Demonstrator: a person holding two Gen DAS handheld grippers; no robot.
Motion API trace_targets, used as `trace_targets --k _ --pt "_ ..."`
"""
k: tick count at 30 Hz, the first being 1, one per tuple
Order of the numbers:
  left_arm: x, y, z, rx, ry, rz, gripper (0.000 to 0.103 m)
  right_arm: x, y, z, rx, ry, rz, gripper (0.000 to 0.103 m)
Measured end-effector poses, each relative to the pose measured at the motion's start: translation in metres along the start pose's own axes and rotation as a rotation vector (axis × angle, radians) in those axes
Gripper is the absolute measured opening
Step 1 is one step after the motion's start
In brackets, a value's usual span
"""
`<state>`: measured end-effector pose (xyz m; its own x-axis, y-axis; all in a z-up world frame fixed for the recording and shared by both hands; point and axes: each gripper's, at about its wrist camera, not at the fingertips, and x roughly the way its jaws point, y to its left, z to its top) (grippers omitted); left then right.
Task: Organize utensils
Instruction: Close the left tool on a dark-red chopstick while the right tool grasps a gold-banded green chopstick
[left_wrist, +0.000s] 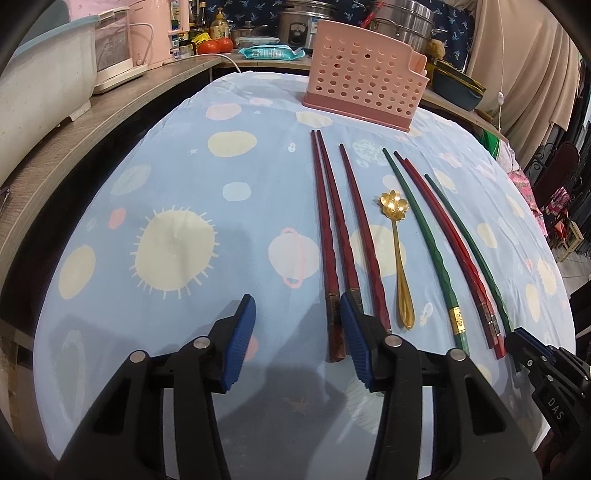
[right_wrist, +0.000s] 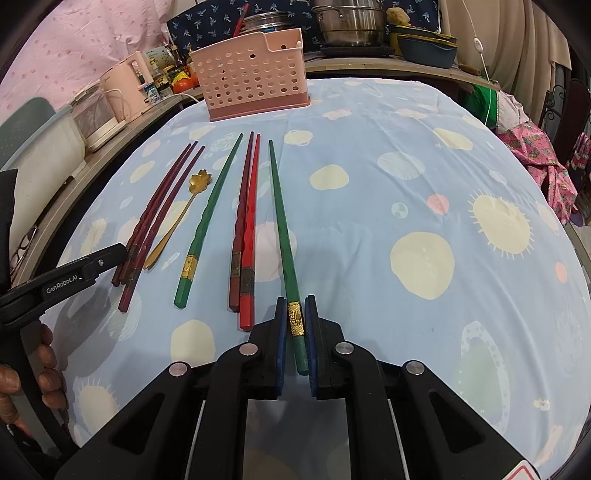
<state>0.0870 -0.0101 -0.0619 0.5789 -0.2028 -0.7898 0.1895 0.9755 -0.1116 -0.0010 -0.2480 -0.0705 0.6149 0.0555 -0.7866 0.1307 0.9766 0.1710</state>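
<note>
Blue cloth (right_wrist: 369, 177) with pale yellow suns and round spots covers the table. On it lie long chopsticks in a row: three dark red chopsticks (left_wrist: 334, 236) on one side, then a little gold spoon (left_wrist: 399, 258), a green chopstick (left_wrist: 424, 240), and a red pair (right_wrist: 246, 229). At the far end of the cloth stands a pink basket (left_wrist: 362, 85) full of holes.

The right gripper (right_wrist: 295, 299) is clenched tight on another green stick (right_wrist: 284, 229), near its gold band. The left gripper (left_wrist: 297, 301) has its blue pads apart with nothing pinched; one pad sits over the ends of the dark red sticks.

Behind the table are shiny metal pots (left_wrist: 406, 22), a pink kettle (right_wrist: 127, 86), tomatoes (left_wrist: 216, 46) and bottles on a wooden shelf (left_wrist: 110, 107).
</note>
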Motion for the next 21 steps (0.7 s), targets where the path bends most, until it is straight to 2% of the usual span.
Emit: trace_targets --k 7,13,16,18,21 --pt "-0.001 0.005 0.0 -0.012 0.0 -0.003 0.039 0.0 0.0 0.0 0.0 0.0 0.0 0.009" --pt "0.0 -0.004 -0.004 0.026 -0.01 0.014 0.038 0.0 0.0 -0.001 0.0 0.0 0.001 0.009" --pt "0.0 -0.005 -0.005 0.03 -0.012 0.009 0.031 0.0 0.0 -0.001 0.001 0.0 0.001 0.009" --pt "-0.001 -0.004 -0.005 0.027 -0.01 0.003 0.022 0.0 0.0 -0.001 0.001 -0.001 0.001 0.009" --pt "-0.001 -0.003 -0.005 0.022 -0.005 -0.007 0.014 0.0 0.0 -0.001 0.001 -0.001 0.001 0.009"
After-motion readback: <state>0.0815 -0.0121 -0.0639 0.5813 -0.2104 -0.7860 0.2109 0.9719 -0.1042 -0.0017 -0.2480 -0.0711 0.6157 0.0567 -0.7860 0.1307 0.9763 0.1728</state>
